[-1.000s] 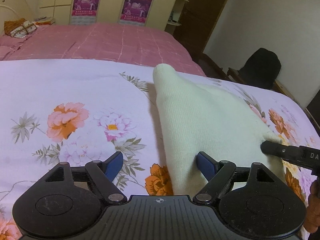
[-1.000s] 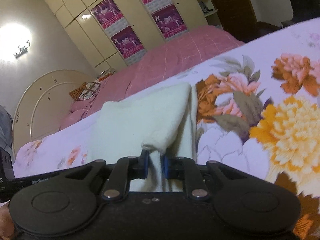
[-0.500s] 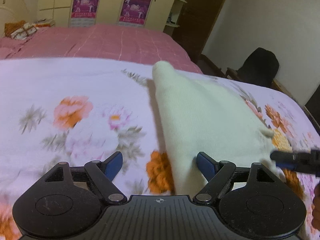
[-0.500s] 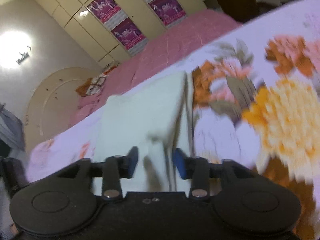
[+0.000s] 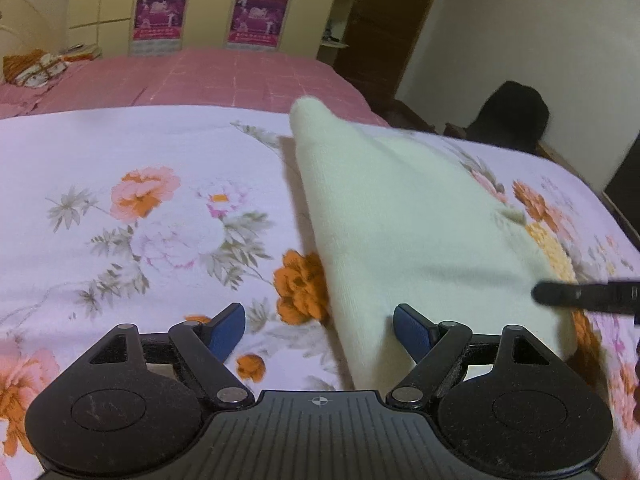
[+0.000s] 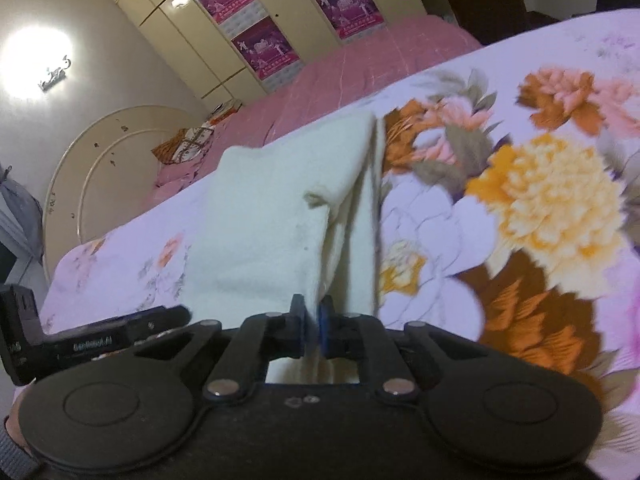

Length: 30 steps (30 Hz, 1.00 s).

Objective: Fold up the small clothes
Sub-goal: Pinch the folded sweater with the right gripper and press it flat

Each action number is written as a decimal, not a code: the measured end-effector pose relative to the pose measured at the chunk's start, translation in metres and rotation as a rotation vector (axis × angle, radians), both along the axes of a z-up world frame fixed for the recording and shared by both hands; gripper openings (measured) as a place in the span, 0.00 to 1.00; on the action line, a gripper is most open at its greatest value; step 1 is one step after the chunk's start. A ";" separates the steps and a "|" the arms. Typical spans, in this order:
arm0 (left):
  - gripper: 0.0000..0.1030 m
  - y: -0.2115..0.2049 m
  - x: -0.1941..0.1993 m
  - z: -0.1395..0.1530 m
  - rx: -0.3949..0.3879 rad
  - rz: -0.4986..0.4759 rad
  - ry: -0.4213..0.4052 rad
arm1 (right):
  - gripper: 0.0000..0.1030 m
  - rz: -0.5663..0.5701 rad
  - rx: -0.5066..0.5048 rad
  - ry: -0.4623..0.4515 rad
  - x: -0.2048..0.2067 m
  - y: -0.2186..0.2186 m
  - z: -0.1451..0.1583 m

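A cream knitted garment [image 5: 408, 224] lies folded on the floral sheet [image 5: 160, 208], narrowing to a tip at the far end. In the left wrist view my left gripper [image 5: 320, 330] is open at the garment's near left edge. One blue pad [image 5: 412, 332] is over the cloth, the other over the sheet, and nothing is pinched. In the right wrist view my right gripper [image 6: 313, 320] is shut on the near edge of the garment [image 6: 272, 216], where a folded flap runs down into the jaws. Its black finger [image 5: 580, 294] shows at the right of the left wrist view.
A pink quilt [image 5: 200, 80] covers the far part of the bed, with a patterned bundle [image 5: 36, 68] at its left. Cupboards with purple posters [image 5: 258, 16] stand behind. A dark chair [image 5: 508, 116] is beyond the right bed edge. A round white headboard [image 6: 100, 168] stands at the left.
The right gripper let go of the raised fold, which dropped flat onto the garment, then shut again on the near edge. The left gripper stayed open and drifted slightly sideways.
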<state>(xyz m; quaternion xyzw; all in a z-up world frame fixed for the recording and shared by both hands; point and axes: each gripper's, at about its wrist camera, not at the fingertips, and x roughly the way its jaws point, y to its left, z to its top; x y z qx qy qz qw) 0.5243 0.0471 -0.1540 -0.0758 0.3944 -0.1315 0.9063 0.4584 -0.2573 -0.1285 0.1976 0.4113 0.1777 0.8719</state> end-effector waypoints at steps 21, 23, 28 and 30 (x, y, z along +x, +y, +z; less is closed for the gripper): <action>0.78 0.023 0.054 0.000 -0.029 0.123 -0.044 | 0.34 -0.084 0.086 -0.020 0.058 -0.007 -0.011; 0.78 0.023 0.057 0.000 -0.037 0.123 -0.029 | 0.23 -0.050 -0.023 -0.028 0.063 0.007 -0.013; 0.78 0.011 0.054 0.008 0.005 0.082 -0.044 | 0.12 0.041 -0.136 -0.091 0.056 0.011 0.008; 0.78 0.003 0.056 0.004 0.035 0.075 -0.034 | 0.12 0.047 -0.156 -0.086 0.053 0.008 0.008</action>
